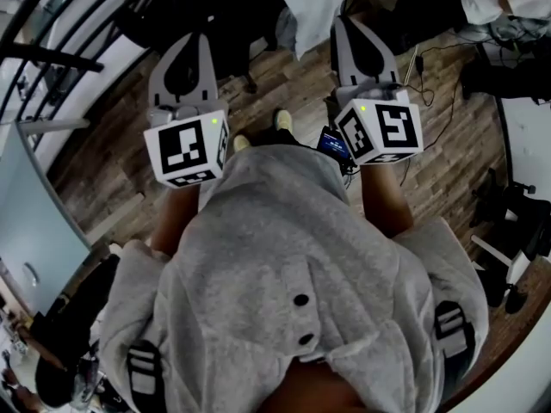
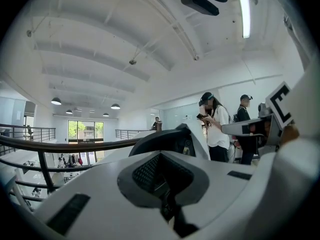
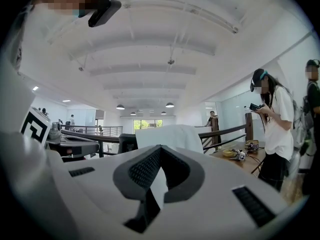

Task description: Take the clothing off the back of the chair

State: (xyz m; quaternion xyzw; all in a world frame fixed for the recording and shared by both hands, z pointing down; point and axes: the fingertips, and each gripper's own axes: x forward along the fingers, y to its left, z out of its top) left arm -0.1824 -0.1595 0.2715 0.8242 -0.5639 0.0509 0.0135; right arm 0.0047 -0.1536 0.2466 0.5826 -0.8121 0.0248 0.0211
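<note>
A white garment [image 1: 314, 7] hangs over the back of a black office chair [image 1: 224, 15] just ahead of me at the top of the head view. My left gripper [image 1: 196, 38] is shut and empty, its tip short of the chair's dark back. My right gripper [image 1: 343, 21] is shut too, empty, with its tip beside the garment's right edge. The right gripper view looks straight at the white garment [image 3: 167, 136] draped on the chair [image 3: 127, 143] beyond the closed jaws [image 3: 160, 147]. In the left gripper view the chair back [image 2: 165, 138] rises just past the closed jaws [image 2: 160, 154].
I stand on a wood plank floor [image 1: 284, 76] in a grey hooded top [image 1: 293, 299]. A black railing [image 1: 52, 24] runs at the left. Cables [image 1: 430, 67] and chair bases [image 1: 508, 231] lie to the right. People [image 3: 272, 124] stand by a wooden table [image 3: 240, 156].
</note>
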